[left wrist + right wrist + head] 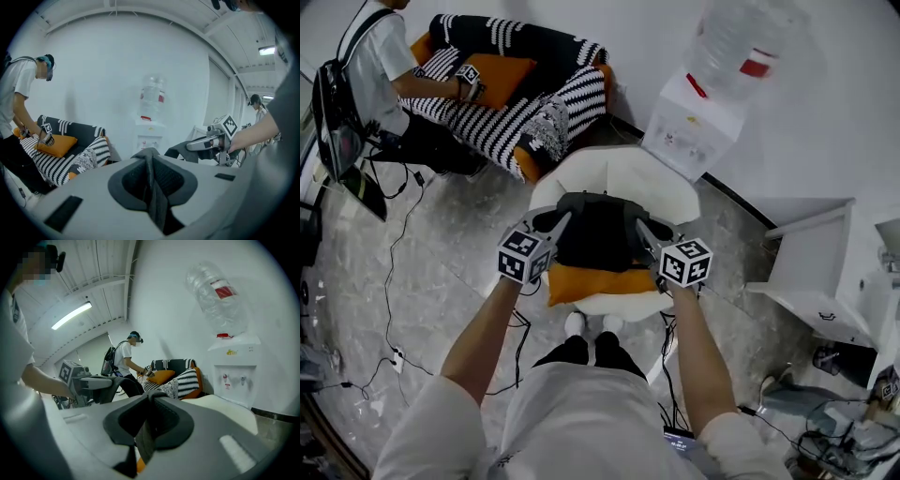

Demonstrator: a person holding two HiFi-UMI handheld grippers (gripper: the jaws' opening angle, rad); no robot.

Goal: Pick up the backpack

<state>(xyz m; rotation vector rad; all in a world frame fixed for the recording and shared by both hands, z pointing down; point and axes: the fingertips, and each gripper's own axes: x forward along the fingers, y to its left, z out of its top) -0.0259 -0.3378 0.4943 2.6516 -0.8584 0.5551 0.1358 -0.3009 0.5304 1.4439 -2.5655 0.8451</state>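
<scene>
The dark backpack [598, 232] hangs between my two grippers, just above the orange cushion [600, 283] on the white chair [623, 178]. My left gripper [561, 222] is shut on the backpack's left side. In the left gripper view a dark strap [154, 187] is pinched between the jaws of that gripper [151, 157]. My right gripper [643, 227] is shut on the backpack's right side. The right gripper view shows dark fabric [146, 432] clamped in its gripper [151, 399]. Each gripper appears in the other's view: the right gripper [193, 146] and the left gripper [110, 382], both with dark fabric in the jaws.
A water dispenser [696, 120] with a bottle stands behind the chair. A striped sofa [525, 89] with an orange pillow is at the back left, where another person [380, 66] bends over it. A white cabinet [814, 267] stands to the right. Cables [394, 281] lie on the floor.
</scene>
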